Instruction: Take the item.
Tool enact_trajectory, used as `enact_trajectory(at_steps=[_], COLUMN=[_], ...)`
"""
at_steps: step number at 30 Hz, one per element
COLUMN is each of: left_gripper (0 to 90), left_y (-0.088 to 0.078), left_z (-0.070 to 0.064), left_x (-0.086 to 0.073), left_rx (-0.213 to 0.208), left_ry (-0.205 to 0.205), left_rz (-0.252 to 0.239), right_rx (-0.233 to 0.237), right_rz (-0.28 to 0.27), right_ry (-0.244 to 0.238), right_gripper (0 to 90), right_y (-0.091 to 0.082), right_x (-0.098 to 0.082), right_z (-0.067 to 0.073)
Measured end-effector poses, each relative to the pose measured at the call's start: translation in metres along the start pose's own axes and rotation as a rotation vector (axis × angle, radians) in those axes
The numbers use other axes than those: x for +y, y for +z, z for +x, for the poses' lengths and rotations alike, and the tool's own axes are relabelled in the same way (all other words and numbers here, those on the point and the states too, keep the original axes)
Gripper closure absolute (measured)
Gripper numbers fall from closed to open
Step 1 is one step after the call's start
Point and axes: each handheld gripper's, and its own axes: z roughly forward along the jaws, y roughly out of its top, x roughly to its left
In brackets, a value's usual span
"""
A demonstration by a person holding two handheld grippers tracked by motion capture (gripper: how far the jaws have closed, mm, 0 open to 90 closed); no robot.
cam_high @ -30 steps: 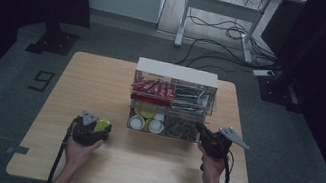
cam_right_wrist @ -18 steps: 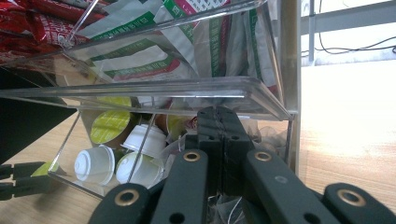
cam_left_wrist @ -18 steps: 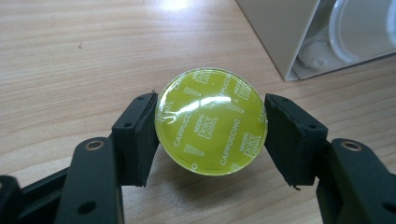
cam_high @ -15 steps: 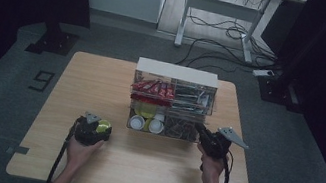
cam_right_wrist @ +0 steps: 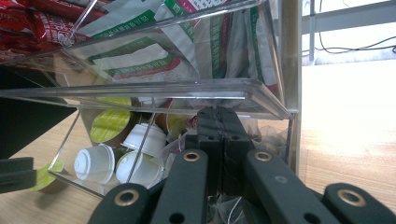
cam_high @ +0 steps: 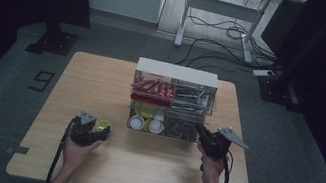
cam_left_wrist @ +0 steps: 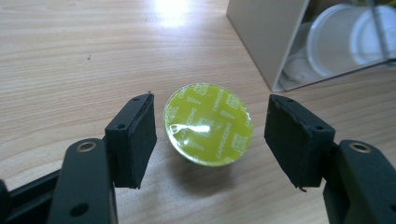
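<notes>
just open left gripper around capsule

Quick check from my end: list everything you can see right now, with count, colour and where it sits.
coffee capsule: one, yellow-green foil lid, on the table between the left gripper's open jaws, pads not touching it
clear organiser: one, transparent with a white top, at the table's middle
red packets: several, red, upper tier, left part
green-and-white sachets: several, upper tier, right part
white capsules: several, lower tier, left compartment, with yellow-green ones beside them
table: one, light wood
desk frame: one, white, behind the table, cables on the floor under it
left gripper: black, open
right gripper: black, shut, tips at the organiser's lower tier
</notes>
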Motion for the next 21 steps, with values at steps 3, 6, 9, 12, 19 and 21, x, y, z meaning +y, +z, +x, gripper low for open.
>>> enact_trajectory(at_steps=[3, 6, 9, 12, 19, 21], left_gripper=[34.4, 34.2, 34.2, 35.2, 35.0, 34.8], left_y=[-0.005, -0.010, -0.015, -0.024, -0.040, -0.041], left_z=[-0.001, -0.003, -0.005, -0.005, -0.004, -0.002], left_x=[-0.002, -0.005, -0.008, -0.011, -0.015, -0.017], left_rx=[-0.015, -0.026, -0.039, -0.056, -0.083, -0.087], left_ry=[-0.005, -0.003, -0.004, -0.003, 0.022, 0.024], left_rz=[-0.010, -0.019, -0.029, -0.049, -0.054, -0.045], right_rx=[-0.001, 0.000, 0.000, 0.000, 0.001, 0.001], right_rz=[0.002, 0.005, 0.006, 0.012, 0.022, 0.027], right_ry=[-0.001, -0.003, -0.004, -0.005, -0.014, -0.017], right_gripper=[88.5, 88.5, 88.5, 88.4, 88.0, 87.9], right_y=[0.000, 0.001, 0.001, 0.002, 0.005, 0.005], right_x=[0.000, -0.001, -0.001, -0.002, -0.004, -0.005], right_z=[0.000, 0.001, 0.001, 0.001, 0.004, 0.005])
